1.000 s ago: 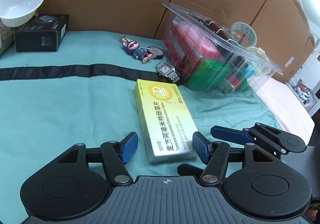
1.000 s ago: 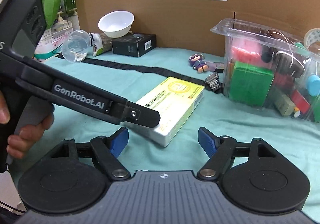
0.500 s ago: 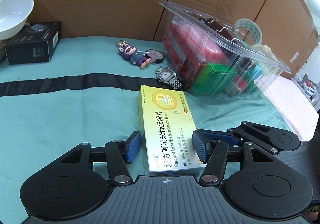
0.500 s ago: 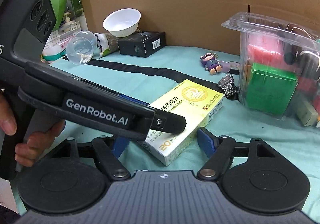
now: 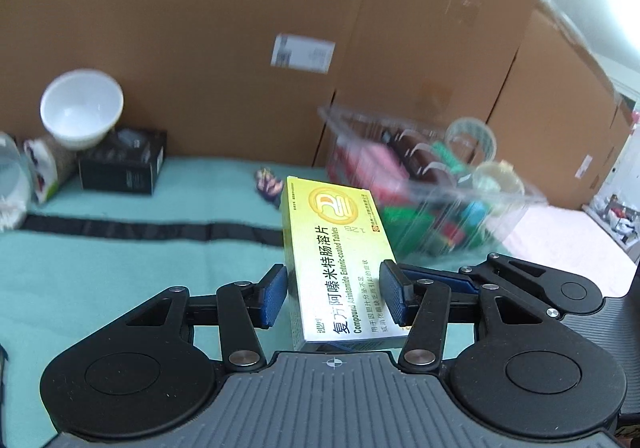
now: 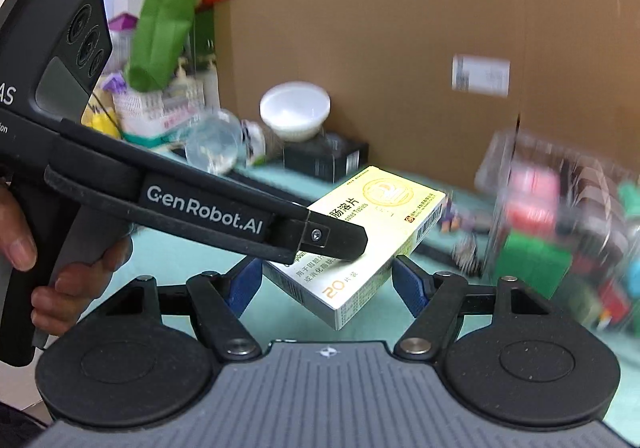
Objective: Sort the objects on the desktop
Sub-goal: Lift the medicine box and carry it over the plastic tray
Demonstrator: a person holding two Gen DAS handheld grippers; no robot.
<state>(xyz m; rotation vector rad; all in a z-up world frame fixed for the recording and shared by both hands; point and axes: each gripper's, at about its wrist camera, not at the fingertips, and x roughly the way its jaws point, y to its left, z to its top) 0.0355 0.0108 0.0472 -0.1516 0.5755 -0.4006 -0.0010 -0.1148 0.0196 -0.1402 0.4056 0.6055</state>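
Yellow tablet box (image 5: 338, 260), clamped across its width in my left gripper (image 5: 334, 298), hangs clear of the cloth for binning; my right gripper (image 6: 326, 284) gapes, holding nothing.

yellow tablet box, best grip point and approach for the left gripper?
Across the narrow width of the yellow tablet box, on its two long side faces near the near end, coming in lengthwise from that end. It is long and flat, so those parallel faces fit between the jaws. The left gripper is already shut on it that way.
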